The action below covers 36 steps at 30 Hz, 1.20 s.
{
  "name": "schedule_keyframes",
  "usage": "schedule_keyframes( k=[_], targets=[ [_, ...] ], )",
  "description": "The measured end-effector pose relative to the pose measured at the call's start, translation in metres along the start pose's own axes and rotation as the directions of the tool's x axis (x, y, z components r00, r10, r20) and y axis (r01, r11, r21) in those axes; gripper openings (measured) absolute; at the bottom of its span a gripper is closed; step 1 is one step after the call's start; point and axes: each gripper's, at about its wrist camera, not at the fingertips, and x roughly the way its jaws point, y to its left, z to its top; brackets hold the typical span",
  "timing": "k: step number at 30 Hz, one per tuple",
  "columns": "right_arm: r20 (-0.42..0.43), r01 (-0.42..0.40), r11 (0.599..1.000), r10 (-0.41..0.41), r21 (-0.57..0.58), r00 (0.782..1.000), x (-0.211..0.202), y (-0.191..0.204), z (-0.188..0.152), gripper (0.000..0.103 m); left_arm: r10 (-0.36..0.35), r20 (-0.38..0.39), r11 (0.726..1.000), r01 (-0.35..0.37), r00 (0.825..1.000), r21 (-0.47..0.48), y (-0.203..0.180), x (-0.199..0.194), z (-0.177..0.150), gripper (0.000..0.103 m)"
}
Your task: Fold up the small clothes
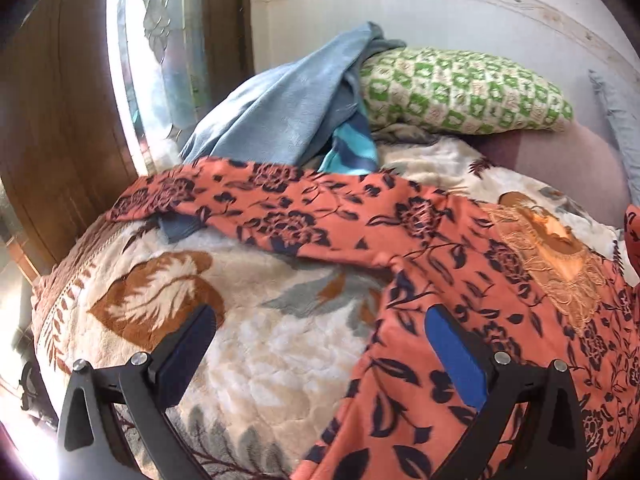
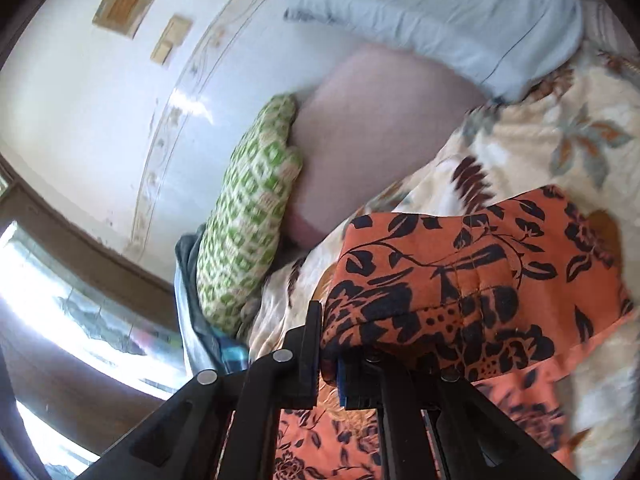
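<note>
An orange garment with a dark floral print [image 1: 460, 264] lies spread on the bed, one sleeve stretched to the left and a lace patch near its neck. My left gripper [image 1: 320, 356] is open just above the garment's left edge, its right finger over the cloth and its left finger over the blanket. My right gripper [image 2: 328, 360] is shut on a bunched fold of the same garment [image 2: 460, 272] and holds it lifted off the bed.
A fleecy cream blanket with brown leaves [image 1: 192, 304] covers the bed. A green-patterned pillow [image 1: 460, 92] and a heap of blue-grey clothes [image 1: 288, 108] lie at the far side by the wall. A pale blue pillow [image 2: 440, 16] lies beyond. A window is at the left.
</note>
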Motion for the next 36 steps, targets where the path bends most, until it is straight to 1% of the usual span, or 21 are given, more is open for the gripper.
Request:
schedule_keyframes(
  k=[2,4,6,7,8,9,10,11,12,14,15,17,19,22,23,27,29,31,33,34,36],
  targets=[
    [-0.065,-0.014,1.0,0.013,-0.021,0.998,0.045,0.023,-0.031,0.006,-0.032,-0.044,0.996,0.028,0.999,-0.086,0.017,0.009,0.004,0.103],
    [-0.137,-0.019,1.0,0.017,-0.016,0.99,0.09,0.04,-0.065,0.01,-0.015,-0.054,0.99,0.007,0.998,-0.143,0.031,0.015,0.009,0.103],
    [-0.244,0.009,1.0,-0.011,-0.007,0.97,0.134,0.052,-0.094,0.011,-0.008,-0.055,0.985,-0.001,0.998,-0.173,0.039,0.016,0.01,0.103],
    [-0.31,0.039,0.999,-0.044,-0.023,0.95,0.154,0.058,-0.111,0.013,0.0,-0.061,0.984,-0.01,0.998,-0.178,0.042,0.018,0.01,0.103],
    [-0.371,0.073,0.996,-0.087,-0.05,0.925,0.17,0.063,-0.125,0.023,0.006,-0.064,0.984,-0.018,0.998,-0.179,0.043,0.019,0.01,0.103],
    [-0.412,0.09,0.993,-0.116,-0.081,0.904,0.181,0.07,-0.137,0.046,0.008,-0.068,0.984,-0.02,0.998,-0.18,0.044,0.02,0.01,0.103],
    [-0.44,0.065,0.992,-0.104,-0.104,0.892,0.186,0.075,-0.146,0.061,0.005,-0.072,0.983,-0.018,0.997,-0.18,0.043,0.022,0.011,0.103],
    [-0.448,0.036,0.99,-0.094,-0.136,0.889,0.187,0.082,-0.153,0.074,0.001,-0.072,0.984,-0.014,0.997,-0.179,0.042,0.023,0.012,0.103],
    [-0.445,0.022,0.981,-0.108,-0.195,0.889,0.186,0.09,-0.158,0.074,-0.002,-0.068,0.985,-0.01,0.998,-0.173,0.039,0.022,0.012,0.103],
    [-0.431,-0.006,0.942,-0.149,-0.337,0.89,0.179,0.108,-0.158,0.074,-0.006,-0.054,0.989,-0.002,0.999,-0.148,0.033,0.02,0.014,0.103],
    [-0.414,-0.02,0.92,-0.156,-0.391,0.897,0.173,0.115,-0.154,0.074,-0.006,-0.041,0.991,0.0,0.999,-0.131,0.028,0.018,0.014,0.103],
    [-0.361,-0.057,0.903,-0.112,-0.426,0.926,0.153,0.118,-0.138,0.074,-0.019,-0.003,0.995,0.019,1.0,-0.095,0.02,0.012,0.016,0.103],
    [-0.302,-0.048,0.903,-0.092,-0.427,0.949,0.137,0.114,-0.117,0.074,-0.043,0.036,0.997,0.045,0.998,-0.057,0.01,0.007,0.016,0.103],
    [-0.224,-0.014,0.922,-0.079,-0.387,0.971,0.107,0.086,-0.089,0.074,-0.099,0.06,0.995,0.099,0.993,0.003,-0.009,0.003,0.016,0.103],
    [-0.202,0.012,0.928,-0.093,-0.373,0.975,0.095,0.071,-0.084,0.074,-0.118,0.065,0.993,0.116,0.991,0.031,-0.017,0.002,0.015,0.103],
    [-0.151,0.147,0.934,-0.205,-0.327,0.967,0.054,-0.003,-0.07,0.071,-0.197,0.066,0.968,0.184,0.978,0.172,-0.05,-0.003,0.005,0.103],
    [-0.153,0.188,0.949,-0.231,-0.252,0.961,0.041,-0.046,-0.067,0.069,-0.212,0.067,0.954,0.191,0.975,0.232,-0.066,-0.004,0.0,0.103],
    [-0.15,0.192,0.964,-0.22,-0.181,0.964,0.026,-0.08,-0.063,0.069,-0.217,0.071,0.944,0.19,0.974,0.271,-0.077,-0.007,-0.003,0.103],
    [-0.136,0.173,0.975,-0.193,-0.141,0.972,0.015,-0.101,-0.059,0.069,-0.232,0.108,0.933,0.189,0.967,0.306,-0.087,-0.015,-0.005,0.103],
    [-0.132,0.161,0.979,-0.177,-0.121,0.975,0.012,-0.106,-0.055,0.069,-0.234,0.122,0.928,0.185,0.964,0.323,-0.094,-0.017,-0.004,0.103],
    [-0.141,0.138,0.988,-0.147,-0.071,0.979,0.016,-0.108,-0.046,0.069,-0.23,0.112,0.922,0.18,0.967,0.343,-0.11,-0.017,0.001,0.103]
  ],
)
